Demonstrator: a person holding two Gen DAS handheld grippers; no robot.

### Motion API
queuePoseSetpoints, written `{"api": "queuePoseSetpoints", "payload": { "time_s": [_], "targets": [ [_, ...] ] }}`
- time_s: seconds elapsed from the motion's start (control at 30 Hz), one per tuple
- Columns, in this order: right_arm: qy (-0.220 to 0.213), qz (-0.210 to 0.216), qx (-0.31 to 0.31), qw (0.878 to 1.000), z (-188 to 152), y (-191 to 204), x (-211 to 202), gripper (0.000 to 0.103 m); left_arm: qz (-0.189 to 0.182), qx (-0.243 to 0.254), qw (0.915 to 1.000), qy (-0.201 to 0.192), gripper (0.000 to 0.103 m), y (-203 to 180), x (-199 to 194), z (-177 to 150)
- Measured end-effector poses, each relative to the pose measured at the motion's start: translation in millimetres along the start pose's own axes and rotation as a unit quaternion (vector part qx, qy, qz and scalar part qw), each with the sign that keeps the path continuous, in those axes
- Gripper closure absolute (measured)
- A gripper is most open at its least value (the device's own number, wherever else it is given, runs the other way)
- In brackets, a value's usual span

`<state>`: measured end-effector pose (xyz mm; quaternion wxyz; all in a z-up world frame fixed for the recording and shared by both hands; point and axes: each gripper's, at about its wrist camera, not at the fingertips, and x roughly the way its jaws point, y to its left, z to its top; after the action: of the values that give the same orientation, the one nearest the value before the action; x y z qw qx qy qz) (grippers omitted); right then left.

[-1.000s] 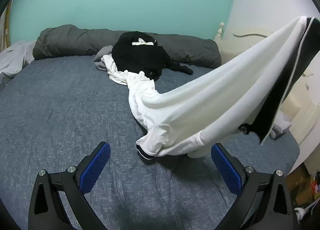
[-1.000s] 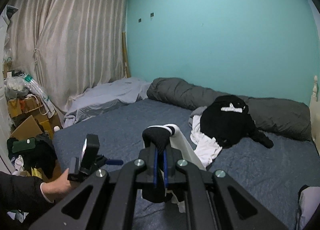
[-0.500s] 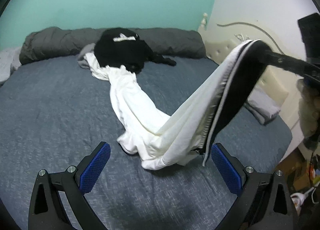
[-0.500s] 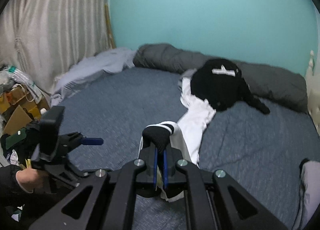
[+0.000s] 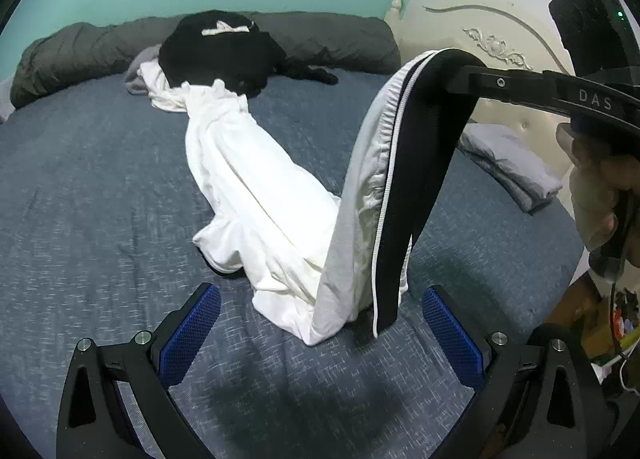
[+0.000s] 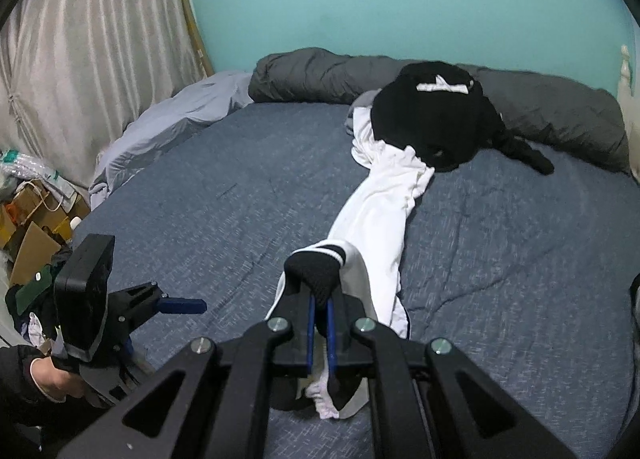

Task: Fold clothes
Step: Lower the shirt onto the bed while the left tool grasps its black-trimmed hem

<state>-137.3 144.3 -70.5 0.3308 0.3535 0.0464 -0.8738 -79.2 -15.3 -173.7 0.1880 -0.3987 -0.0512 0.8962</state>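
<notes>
the right tongs (image 6: 319,309) are pressed together on the black ribbed cuff end of a white garment (image 5: 256,195), pinching it and holding that end up off the bed (image 5: 92,187). from that pinch the cloth drops in a steep drape, white with a black panel and a thin white stripe, down to the blue bedcover, then runs away along the bed as one long rumpled band. its long axis points from the near edge of the bed toward the far pillows, where the far end is tucked under a black garment (image 5: 218,51) heaped against a grey rolled duvet (image 5: 80,47).

the left tongs (image 5: 320,323) are spread wide and hold nothing. the lowest bunch of the white garment lies on the bed just ahead of them, framed between their blue pads in the left wrist view but seemingly not touched by either. so the left hand looks the nearer one to the lying part, and a grab there probably calls for a short forward reach.

a folded grey cloth (image 5: 508,167) sits near the headboard (image 5: 492,47), well apart from the tongs. cardboard boxes (image 6: 32,227) stand on the floor by the curtain (image 6: 80,59); what is in them cannot be told.
</notes>
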Motion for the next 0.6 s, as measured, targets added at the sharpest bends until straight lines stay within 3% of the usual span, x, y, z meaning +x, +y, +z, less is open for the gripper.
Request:
{"api": "queuePoseSetpoints", "payload": {
  "time_s": [0.23,0.33,0.6],
  "targets": [
    [0.026,-0.009,0.022,0.999,-7,-31,30,0.099,-0.026,-0.006,0.9995,0.016,0.000,3,35,-2],
    [0.033,-0.015,0.022,0.999,-10,-39,38,0.099,-0.018,-0.004,0.9997,0.015,0.000,3,44,-3],
    [0.043,-0.022,0.022,0.999,-13,-51,47,0.098,-0.035,-0.002,0.9992,0.017,0.001,-7,51,-6]
  ]
}}
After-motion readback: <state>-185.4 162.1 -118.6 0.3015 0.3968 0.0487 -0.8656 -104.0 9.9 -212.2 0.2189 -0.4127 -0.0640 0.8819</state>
